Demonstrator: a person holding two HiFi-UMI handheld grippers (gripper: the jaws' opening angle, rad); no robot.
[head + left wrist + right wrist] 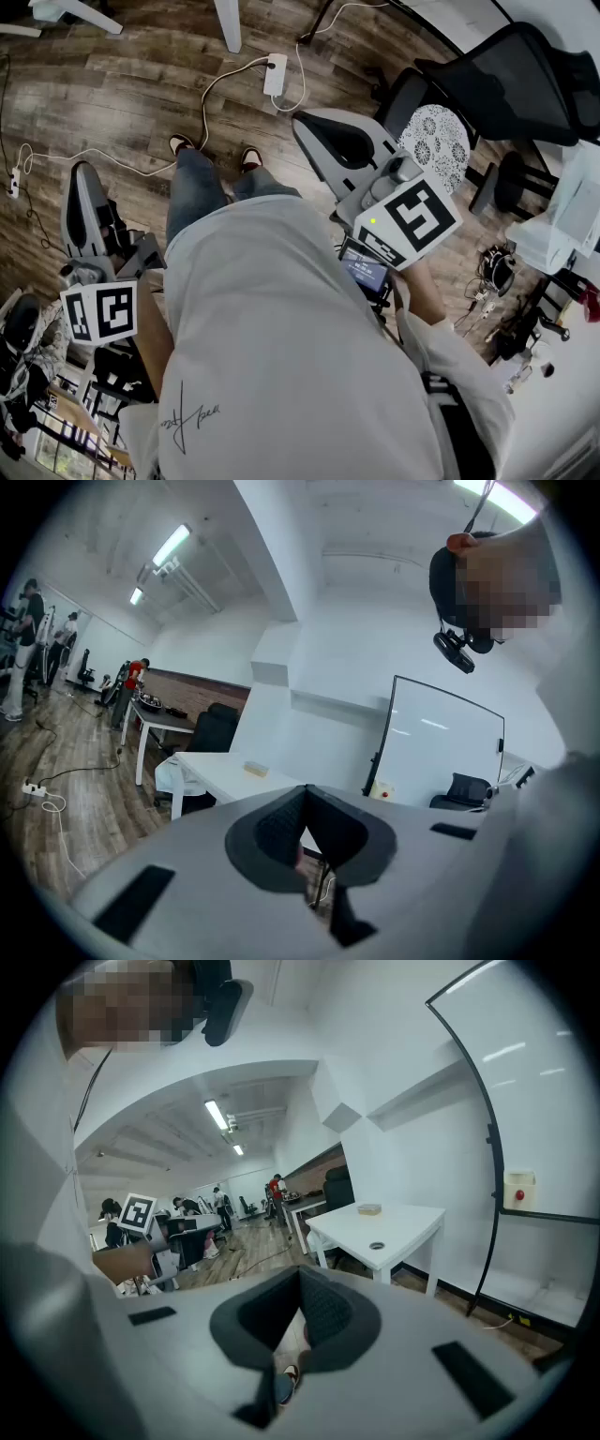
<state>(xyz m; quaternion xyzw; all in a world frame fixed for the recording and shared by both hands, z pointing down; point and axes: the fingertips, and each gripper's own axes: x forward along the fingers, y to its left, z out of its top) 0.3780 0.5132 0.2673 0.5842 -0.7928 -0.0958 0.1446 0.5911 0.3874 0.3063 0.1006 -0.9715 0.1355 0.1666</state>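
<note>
Both grippers are held up in the air in front of a standing person in a white shirt (pixel 291 347) and touch nothing. In the head view my left gripper (pixel 81 178) shows at the left, its marker cube (pixel 99 314) below it. My right gripper (pixel 309 127) points up-left at the right, with its cube (pixel 412 217) behind. In the left gripper view the left gripper (pixel 302 791) has its grey jaws meeting at the tips, nothing between them. The right gripper (pixel 300 1273) is likewise shut and empty.
Below lies a wooden floor (pixel 122 84) with a white power strip (pixel 275 75) and cables. A black office chair (pixel 511 80) stands at the right. A white table (pixel 230 772) and a whiteboard (pixel 441 747) lie ahead of the left gripper; another white table (pixel 380 1227) lies ahead of the right.
</note>
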